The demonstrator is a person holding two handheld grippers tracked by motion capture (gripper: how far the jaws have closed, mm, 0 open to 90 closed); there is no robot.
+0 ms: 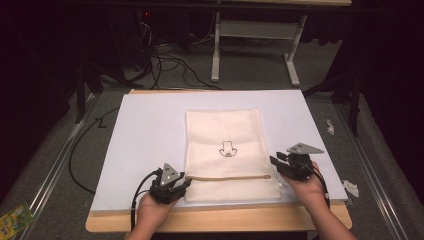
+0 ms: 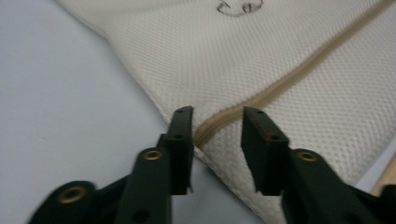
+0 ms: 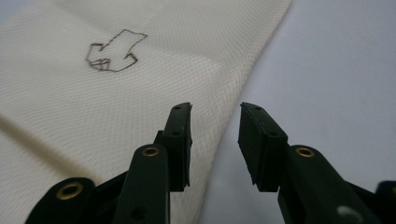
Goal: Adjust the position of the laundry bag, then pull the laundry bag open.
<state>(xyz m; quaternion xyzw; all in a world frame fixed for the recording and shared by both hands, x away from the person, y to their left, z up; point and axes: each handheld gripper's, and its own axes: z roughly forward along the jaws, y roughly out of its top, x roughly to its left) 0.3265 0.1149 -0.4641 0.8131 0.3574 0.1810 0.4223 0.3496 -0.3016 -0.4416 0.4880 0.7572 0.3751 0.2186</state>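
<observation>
Left tool (image 2: 217,122) jaws apart at mesh bag (image 1: 225,135) left edge; right tool (image 3: 215,120) jaws apart at right edge.

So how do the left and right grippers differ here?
The left gripper sits at the bag's left edge, lined up on the zipper end; the right gripper sits at the bag's right edge, above the zipper line. Both are open and hold nothing.

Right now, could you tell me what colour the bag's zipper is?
Tan, slightly darker than the cream mesh bag; the zipper shows best in the left gripper view.
</observation>
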